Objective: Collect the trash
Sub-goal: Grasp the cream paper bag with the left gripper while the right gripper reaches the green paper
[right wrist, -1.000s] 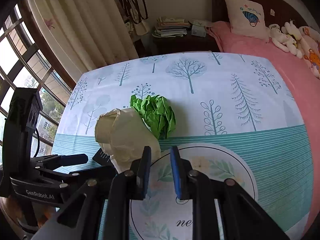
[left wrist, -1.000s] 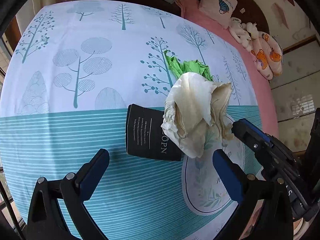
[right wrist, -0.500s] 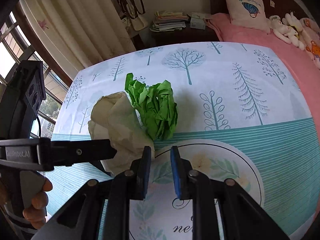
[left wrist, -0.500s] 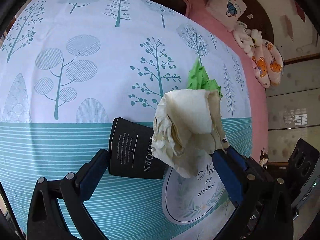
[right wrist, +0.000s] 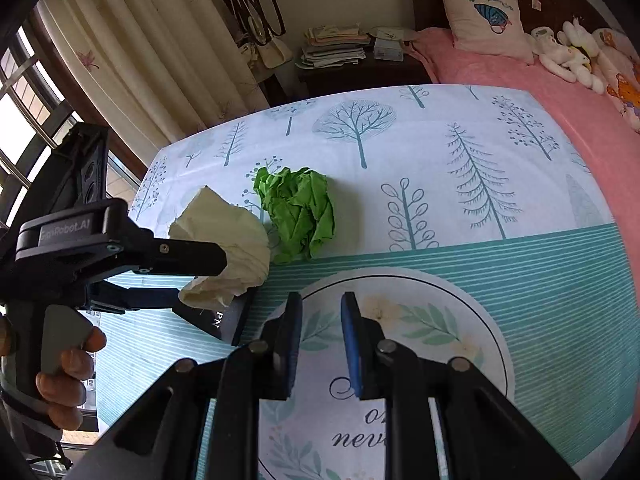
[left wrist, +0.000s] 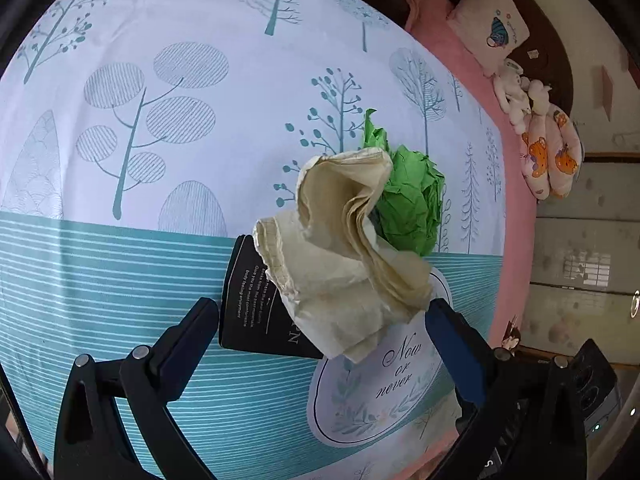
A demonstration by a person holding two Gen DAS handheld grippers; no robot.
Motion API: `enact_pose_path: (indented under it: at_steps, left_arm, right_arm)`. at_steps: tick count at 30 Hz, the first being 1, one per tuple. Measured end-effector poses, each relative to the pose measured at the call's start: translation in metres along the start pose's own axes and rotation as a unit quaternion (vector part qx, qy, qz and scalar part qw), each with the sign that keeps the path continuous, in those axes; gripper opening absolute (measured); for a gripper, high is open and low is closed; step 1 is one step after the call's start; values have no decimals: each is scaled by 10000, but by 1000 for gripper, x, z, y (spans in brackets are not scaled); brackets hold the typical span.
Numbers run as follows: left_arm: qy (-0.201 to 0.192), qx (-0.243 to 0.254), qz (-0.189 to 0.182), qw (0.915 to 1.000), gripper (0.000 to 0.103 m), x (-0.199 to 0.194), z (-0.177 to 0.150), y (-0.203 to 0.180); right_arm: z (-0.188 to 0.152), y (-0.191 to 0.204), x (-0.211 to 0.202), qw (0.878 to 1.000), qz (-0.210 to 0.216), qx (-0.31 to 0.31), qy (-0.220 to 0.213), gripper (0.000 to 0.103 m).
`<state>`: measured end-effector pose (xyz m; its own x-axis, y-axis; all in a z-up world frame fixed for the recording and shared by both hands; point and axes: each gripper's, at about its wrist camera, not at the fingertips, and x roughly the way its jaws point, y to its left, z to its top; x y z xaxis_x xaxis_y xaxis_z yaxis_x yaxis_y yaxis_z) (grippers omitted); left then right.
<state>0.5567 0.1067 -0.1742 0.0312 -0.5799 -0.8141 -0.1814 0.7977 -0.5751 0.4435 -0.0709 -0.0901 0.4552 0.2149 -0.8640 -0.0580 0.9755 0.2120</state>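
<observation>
A crumpled cream paper wad (left wrist: 344,256) lies on the tree-print sheet (left wrist: 160,128), partly over a black printed card (left wrist: 256,312). Touching it behind is a crumpled green paper ball (left wrist: 412,208). My left gripper (left wrist: 320,332) stands open and wide, its fingertips on either side of the cream wad's near end; the right fingertip (left wrist: 440,320) is at the paper's edge. From the right wrist view the left gripper (right wrist: 208,280) straddles the cream wad (right wrist: 232,240), with the green ball (right wrist: 300,208) beside it. My right gripper (right wrist: 320,332) hovers over the round emblem, jaws narrowly apart with nothing between them.
A person's hand (right wrist: 68,384) holds the left gripper's handle. A pink bedspread (right wrist: 520,80) with a pillow (right wrist: 480,12) and plush toys (right wrist: 568,56) lies at the far right. A dark nightstand with stacked papers (right wrist: 336,48), curtains (right wrist: 132,40) and a window stand behind.
The left gripper has rolled and come closer, so the cream wad now sits between its fingertips. The right gripper has stayed over the emblem with the same narrow gap.
</observation>
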Motion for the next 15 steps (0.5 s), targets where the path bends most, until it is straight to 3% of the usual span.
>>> enact_pose_path:
  at_steps: [8,10,12,15]
  left_arm:
    - [-132,-502,19,9986,101,6,9,3]
    - [-182,-565,137,9981,94,5,9,5]
    - [-199,-534,277,9980,74,5,10,1]
    - [-92,-432,380,9983,54,6,12,0]
  right_arm:
    - [2,5,2,9998,-48,-188,-4,20]
    - [4,5,2,9997,-61,-225,-24,20]
    - [6,5,2,9997,-74,-241,-40,20]
    - [10,5,2,9996,-101,-266,-68,20]
